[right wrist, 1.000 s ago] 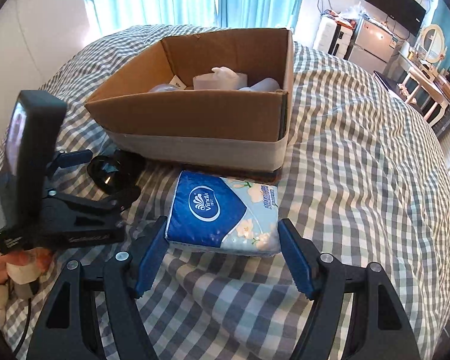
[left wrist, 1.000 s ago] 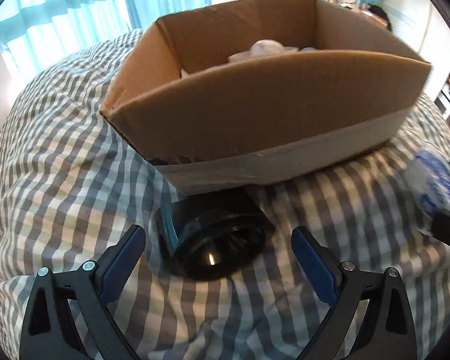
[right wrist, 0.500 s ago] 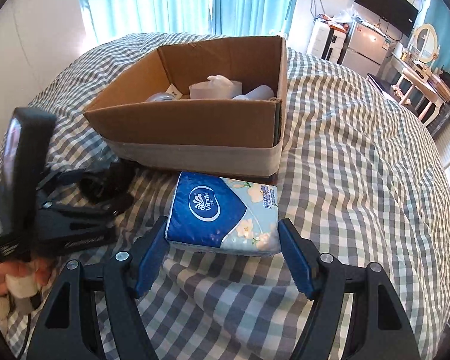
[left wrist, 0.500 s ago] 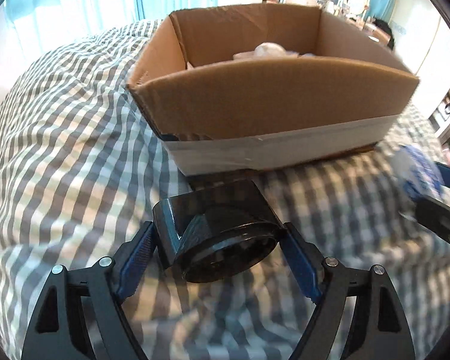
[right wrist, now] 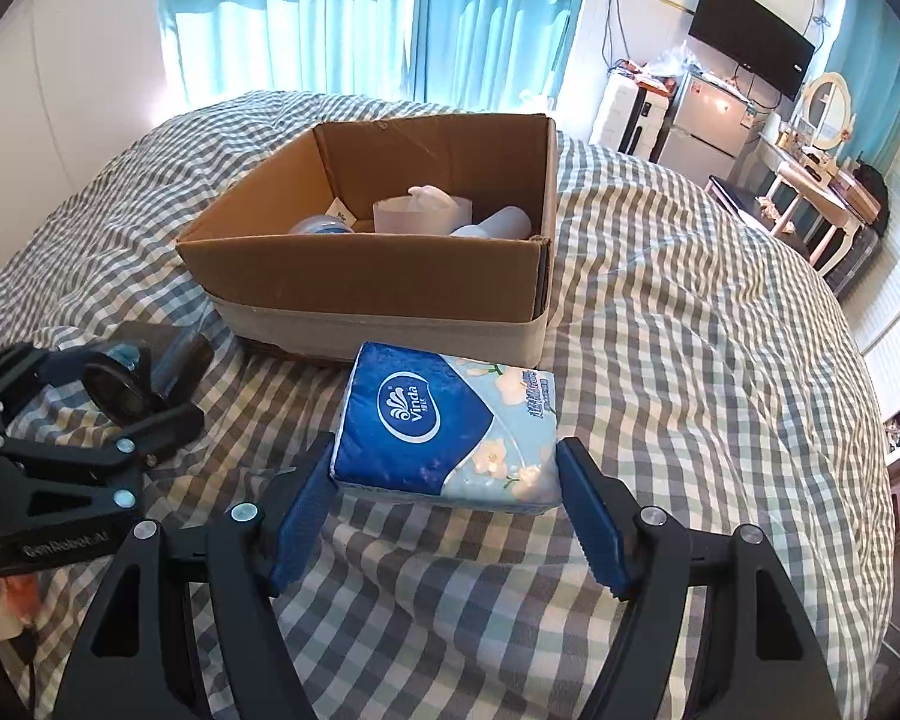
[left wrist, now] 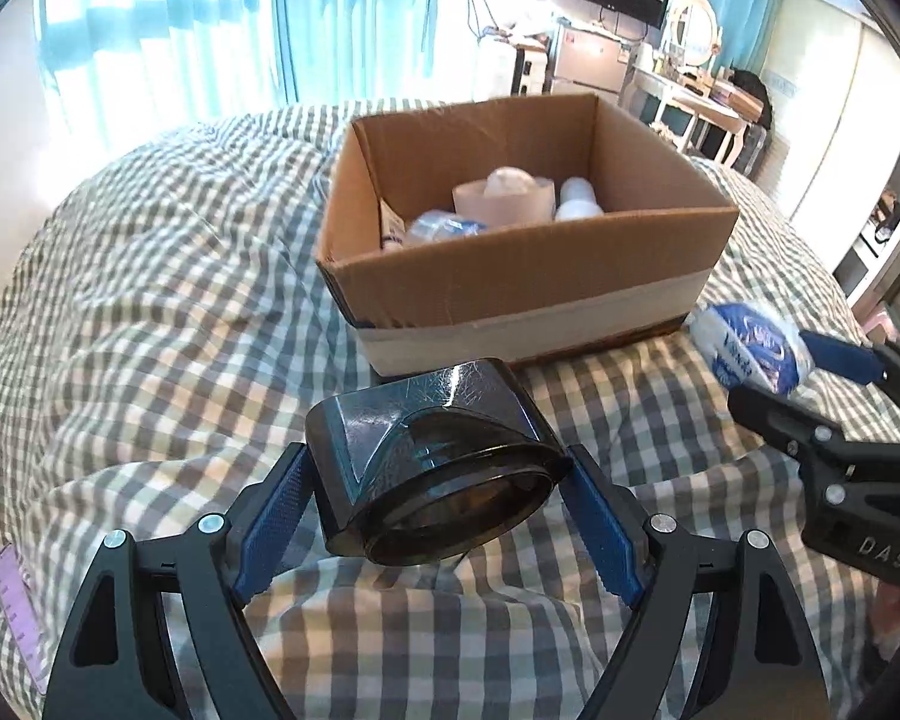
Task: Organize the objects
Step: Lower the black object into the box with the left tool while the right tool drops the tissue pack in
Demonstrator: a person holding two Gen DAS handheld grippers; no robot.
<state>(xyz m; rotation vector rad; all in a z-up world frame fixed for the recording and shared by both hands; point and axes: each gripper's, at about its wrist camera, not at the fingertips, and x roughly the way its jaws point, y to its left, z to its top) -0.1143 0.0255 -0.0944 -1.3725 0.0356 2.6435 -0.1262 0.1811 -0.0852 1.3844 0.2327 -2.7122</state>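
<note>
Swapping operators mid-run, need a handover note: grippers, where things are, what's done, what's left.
Left gripper: shut on the dark plastic cup, which looks raised off the checked bedspread, in front of the cardboard box.
Right gripper: pads on both sides of the Vinda tissue pack; grip looks closed, and the pack looks near or on the bedspread, just in front of the box.
Done: several items already sit in the box, including a tissue box and a white bottle.
Left: likely place the cup, then the tissue pack, in the box.
</note>
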